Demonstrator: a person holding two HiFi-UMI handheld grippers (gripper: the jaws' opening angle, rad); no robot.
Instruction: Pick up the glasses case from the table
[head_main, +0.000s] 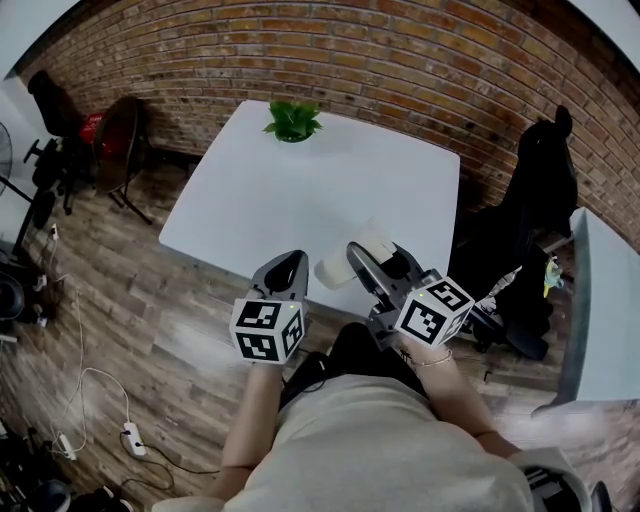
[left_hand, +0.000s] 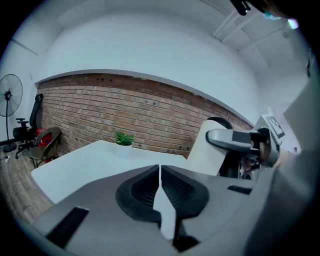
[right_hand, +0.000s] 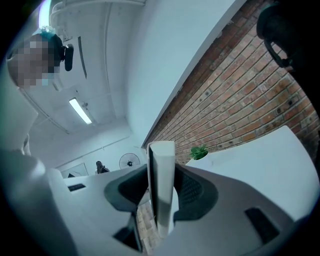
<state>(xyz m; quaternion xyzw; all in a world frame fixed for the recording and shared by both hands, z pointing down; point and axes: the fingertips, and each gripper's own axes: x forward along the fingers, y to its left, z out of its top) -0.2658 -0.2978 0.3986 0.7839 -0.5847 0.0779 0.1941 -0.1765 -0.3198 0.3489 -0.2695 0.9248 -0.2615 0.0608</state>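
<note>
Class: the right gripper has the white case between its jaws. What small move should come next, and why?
Probably lift the glasses case a little higher: the right gripper is clamped on it, and it looks only just clear of the table edge. The left gripper is shut, empty.

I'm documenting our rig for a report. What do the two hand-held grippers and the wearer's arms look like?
The left hand-held gripper and right hand-held gripper have smooth grey bodies with black ribbed pads. Each carries a white cube with black square markers. The person wears a light top and a thin bracelet on the right wrist.
</note>
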